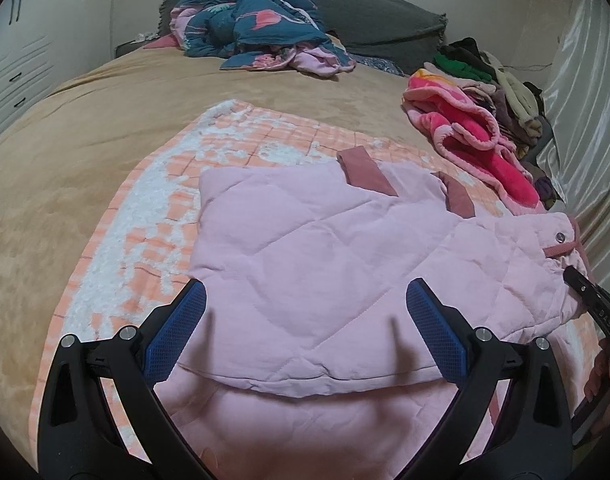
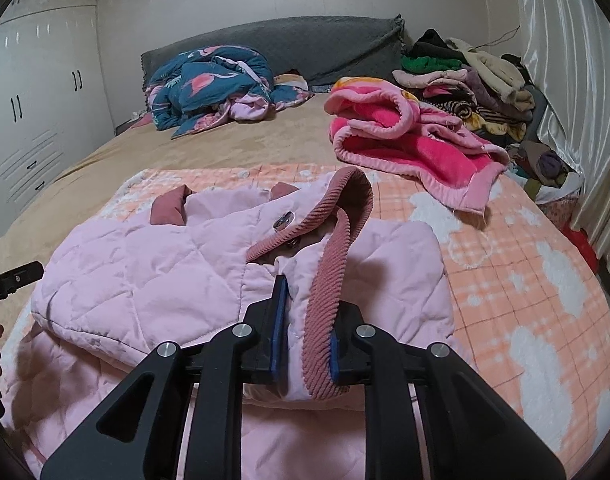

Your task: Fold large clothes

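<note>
While the right gripper (image 2: 305, 328) sat at the lower centre of the right wrist view, its jaws were pressed together on the ribbed collar edge (image 2: 325, 280) of the pink quilted jacket (image 2: 145, 272), with fabric pinched between the blue pads. The left gripper (image 1: 305, 320) occupied the lower centre of the left wrist view with its jaws spread wide, holding nothing; the jacket lay in the gap between the blue pads (image 1: 177, 336), and contact could not be confirmed.

The jacket lay folded across the middle of both views, a metal snap (image 2: 284, 221) showing beside the collar and two darker pink cuffs (image 1: 365, 168) lying at its far edge. It rested on an orange-and-white checked blanket (image 2: 525, 280), which lay over a tan bedspread (image 1: 85, 152).

A bright pink fleece garment (image 2: 417, 148) lay at the upper right, next to a stack of clothes (image 2: 465, 80). A blue patterned quilt (image 2: 209, 84) lay bunched at the upper centre, against a grey headboard (image 2: 325, 40). White wardrobes (image 2: 37, 80) filled the upper left.
</note>
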`<state>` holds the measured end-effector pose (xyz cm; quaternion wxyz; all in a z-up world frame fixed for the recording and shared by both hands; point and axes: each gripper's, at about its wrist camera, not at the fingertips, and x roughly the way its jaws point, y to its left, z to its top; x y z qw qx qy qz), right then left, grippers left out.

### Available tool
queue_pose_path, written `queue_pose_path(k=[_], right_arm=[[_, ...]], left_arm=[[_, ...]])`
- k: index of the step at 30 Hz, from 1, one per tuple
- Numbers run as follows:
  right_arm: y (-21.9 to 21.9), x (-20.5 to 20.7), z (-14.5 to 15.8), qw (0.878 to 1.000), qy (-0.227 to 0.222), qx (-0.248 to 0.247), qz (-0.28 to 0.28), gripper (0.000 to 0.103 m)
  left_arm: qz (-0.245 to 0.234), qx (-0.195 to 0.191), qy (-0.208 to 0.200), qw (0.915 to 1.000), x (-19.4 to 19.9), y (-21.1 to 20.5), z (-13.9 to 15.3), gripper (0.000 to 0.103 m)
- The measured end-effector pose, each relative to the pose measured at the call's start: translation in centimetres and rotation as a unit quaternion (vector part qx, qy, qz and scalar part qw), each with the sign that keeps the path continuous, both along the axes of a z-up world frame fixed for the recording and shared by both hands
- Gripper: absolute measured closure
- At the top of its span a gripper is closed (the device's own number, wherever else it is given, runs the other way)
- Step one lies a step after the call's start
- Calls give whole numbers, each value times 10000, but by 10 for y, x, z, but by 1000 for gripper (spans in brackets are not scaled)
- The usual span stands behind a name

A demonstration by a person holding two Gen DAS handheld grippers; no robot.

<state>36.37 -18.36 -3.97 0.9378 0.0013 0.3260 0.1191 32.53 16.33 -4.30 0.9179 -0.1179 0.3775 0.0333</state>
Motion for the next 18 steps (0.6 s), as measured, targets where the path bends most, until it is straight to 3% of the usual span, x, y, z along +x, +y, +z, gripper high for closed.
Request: queue_pose_path(k=[7, 10, 13, 18], right_arm=[[0, 2, -3, 9995, 5, -273, -144, 74], [-1, 2, -2, 9994, -14, -316, -145, 71], [-6, -1, 3, 9994, -55, -281, -216, 56], [-6, -8, 14, 9986, -280, -380, -242, 51]], left_arm=[[-430, 400, -152, 9982, -1, -30, 4, 9], [-563, 418, -140, 9974, 1, -38, 2, 9], [-596, 458, -106, 9971, 4, -41, -2, 9], [-704, 314, -53, 9970, 7, -45, -8, 9]])
